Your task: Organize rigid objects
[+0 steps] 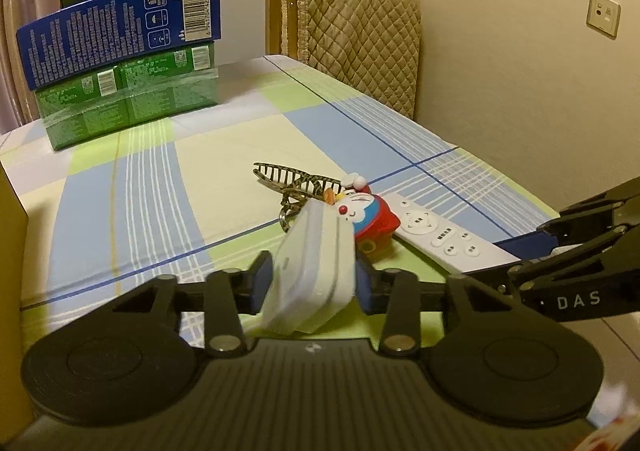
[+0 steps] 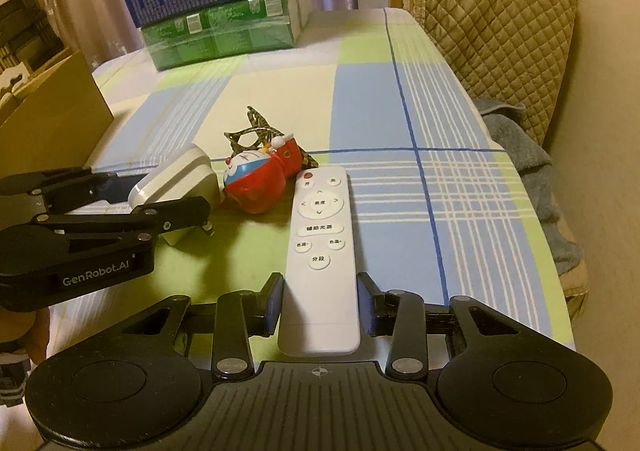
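The left hand-held gripper (image 1: 310, 279) clamped a white adapter (image 1: 316, 263), raised off the surface (image 2: 400, 99). The right hand-held gripper (image 2: 320, 303) stood open, straddling the near end of the remote (image 2: 322, 251), whose long axis ran straight ahead between the fingers.

White charger (image 1: 316, 267) tilted, white remote (image 2: 320, 251) flat, red-blue toy (image 2: 260, 181) and hair claw (image 1: 296, 179) clustered on checked cloth

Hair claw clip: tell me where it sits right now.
The hair claw clip lies on the checked tablecloth mid-table, directly behind the red and blue toy figure, beyond the white remote.
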Available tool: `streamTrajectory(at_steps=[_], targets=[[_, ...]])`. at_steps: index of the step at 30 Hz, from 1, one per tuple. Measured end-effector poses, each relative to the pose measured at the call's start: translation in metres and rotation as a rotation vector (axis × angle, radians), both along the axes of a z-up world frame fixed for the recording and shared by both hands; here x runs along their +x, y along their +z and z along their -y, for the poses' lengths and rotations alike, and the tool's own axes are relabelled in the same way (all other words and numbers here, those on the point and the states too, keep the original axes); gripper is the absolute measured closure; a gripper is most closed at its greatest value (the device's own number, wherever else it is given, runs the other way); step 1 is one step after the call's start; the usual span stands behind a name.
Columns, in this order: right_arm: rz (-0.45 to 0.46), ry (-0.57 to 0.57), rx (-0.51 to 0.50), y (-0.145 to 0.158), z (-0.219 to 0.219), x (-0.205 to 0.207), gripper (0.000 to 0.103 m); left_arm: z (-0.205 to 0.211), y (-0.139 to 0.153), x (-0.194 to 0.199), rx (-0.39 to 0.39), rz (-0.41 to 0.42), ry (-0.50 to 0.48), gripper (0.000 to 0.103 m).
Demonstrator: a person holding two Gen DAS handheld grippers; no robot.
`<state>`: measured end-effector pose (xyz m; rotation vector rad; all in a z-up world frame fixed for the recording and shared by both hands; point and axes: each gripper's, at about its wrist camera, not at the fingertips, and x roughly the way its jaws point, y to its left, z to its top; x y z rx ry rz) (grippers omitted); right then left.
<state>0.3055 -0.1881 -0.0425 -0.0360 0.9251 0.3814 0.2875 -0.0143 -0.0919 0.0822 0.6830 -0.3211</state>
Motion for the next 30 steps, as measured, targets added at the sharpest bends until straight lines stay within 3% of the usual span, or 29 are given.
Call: streamTrajectory(at_steps=[15,30], targets=[[0.042,-0.035,0.044,0.022,-0.002,-0.022,0.068,-0.010,0.022,-0.035,-0.085,-0.044,0.062,0.074],[0.061,-0.079,0.014,0.028,0.008,-0.060,0.069,-0.022,0.038,-0.096,-0.146,-0.065,0.110,0.074]])
